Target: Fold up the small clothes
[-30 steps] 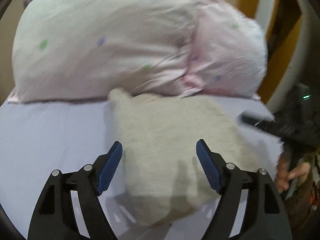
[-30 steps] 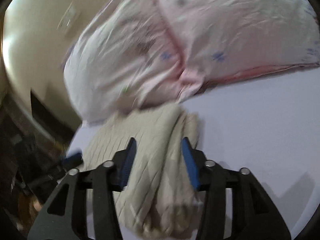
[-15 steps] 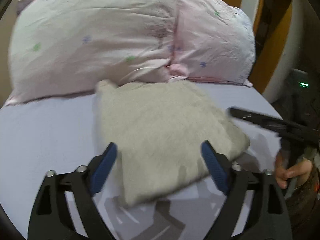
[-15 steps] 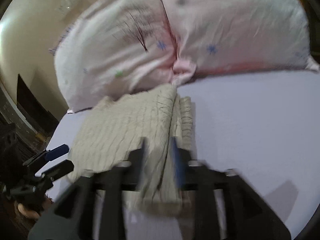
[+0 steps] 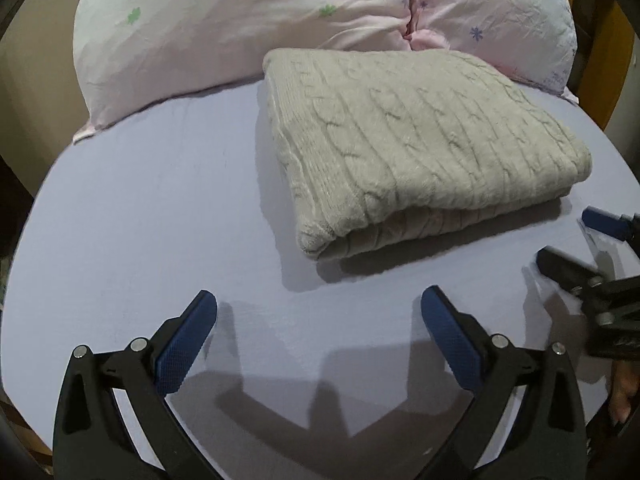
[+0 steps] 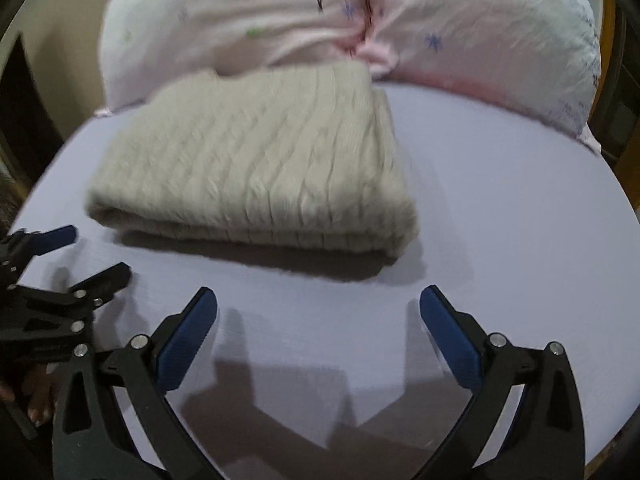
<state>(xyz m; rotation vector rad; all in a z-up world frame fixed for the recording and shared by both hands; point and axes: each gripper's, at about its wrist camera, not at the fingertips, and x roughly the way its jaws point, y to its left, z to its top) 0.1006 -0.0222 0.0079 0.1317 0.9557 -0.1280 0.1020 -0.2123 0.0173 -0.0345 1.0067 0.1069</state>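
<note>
One sweater (image 5: 420, 136) is on the bed sheet (image 5: 140, 208), and it looks already folded. In the left wrist view it fills the upper middle and right of the frame as a thick beige cable-knit packet, with layers stacked on each other and a rounded fold edge turned toward the camera. Its far edge touches the two pink pillows (image 5: 240, 12) at the top of the frame. In the right wrist view the same sweater (image 6: 256, 168) sits in the upper left and middle, a little blurred, but the shape is also compact and square.

Both tools are away from the cloth. The left gripper (image 5: 318, 320) is at the bottom of its frame with the fingers spread wide and nothing between them, only bare sheet. The right gripper (image 6: 318, 316) is the same in its own view: wide apart, empty, above the sheet and near the front edge of the sweater but not touching it. Each one also appears at the side of the other camera, at the right edge (image 5: 600, 272) and at the left edge (image 6: 60, 280).

As a judgement, the folding of this piece seems finished or almost finished. What could remain is small: to press the top flat or straighten the edges. No other garment is visible in these views, so it cannot be told if more clothes wait.
</note>
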